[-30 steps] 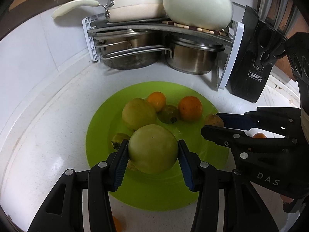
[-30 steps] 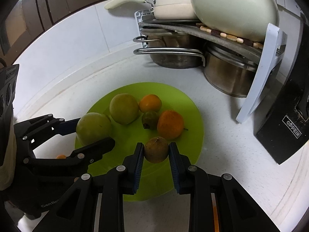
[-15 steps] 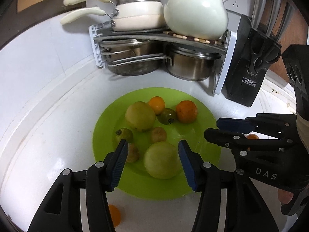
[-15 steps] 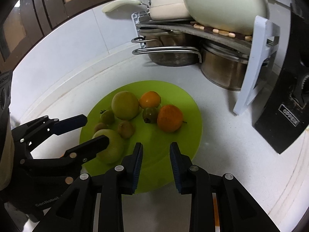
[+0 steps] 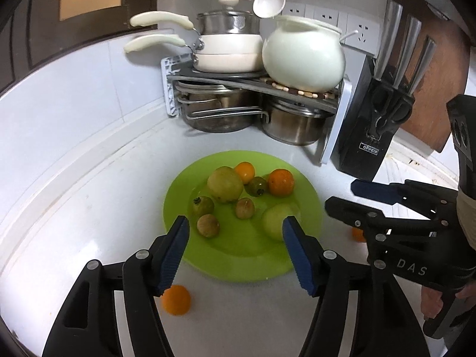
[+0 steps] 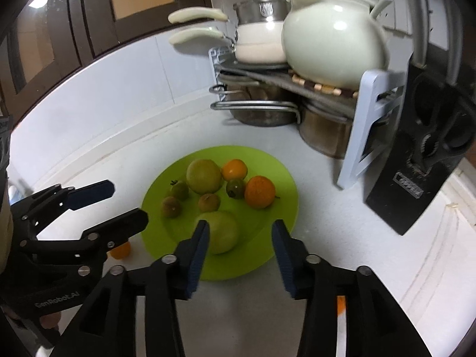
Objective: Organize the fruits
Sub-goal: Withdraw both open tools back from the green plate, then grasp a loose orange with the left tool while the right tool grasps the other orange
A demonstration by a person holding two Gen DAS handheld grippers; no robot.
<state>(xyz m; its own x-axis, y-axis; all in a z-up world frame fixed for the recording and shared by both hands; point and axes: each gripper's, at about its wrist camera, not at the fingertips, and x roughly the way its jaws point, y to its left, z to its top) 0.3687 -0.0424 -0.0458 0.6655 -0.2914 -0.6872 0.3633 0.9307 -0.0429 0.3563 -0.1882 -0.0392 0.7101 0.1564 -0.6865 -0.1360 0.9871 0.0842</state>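
A lime green plate (image 5: pixel 238 264) (image 6: pixel 285 208) on the white counter holds several fruits: two big green ones (image 5: pixel 224 184) (image 5: pixel 276 220), two oranges (image 5: pixel 280 182) (image 5: pixel 244 171), and small brown and green ones (image 5: pixel 208 225). My left gripper (image 5: pixel 235 255) hangs above the plate's near edge, its jaws opening with nothing between them. My right gripper (image 6: pixel 239 255) is also above the near rim, jaws opening and empty; the near green fruit (image 6: pixel 221 232) lies on the plate below it. One orange (image 5: pixel 176 300) lies loose on the counter in front of the plate, another (image 5: pixel 358 234) to its right.
A pot rack (image 5: pixel 255 89) with steel pots, cream pans and a white pot (image 5: pixel 303 56) stands behind the plate. A black knife block (image 5: pixel 374 131) is at the back right. White tiled wall curves along the left. A hand (image 5: pixel 431 303) grips the right tool.
Both grippers let go of their fruits, the big green one and a small brown one, onto the plate, opened wider, and pulled back and upward from it.
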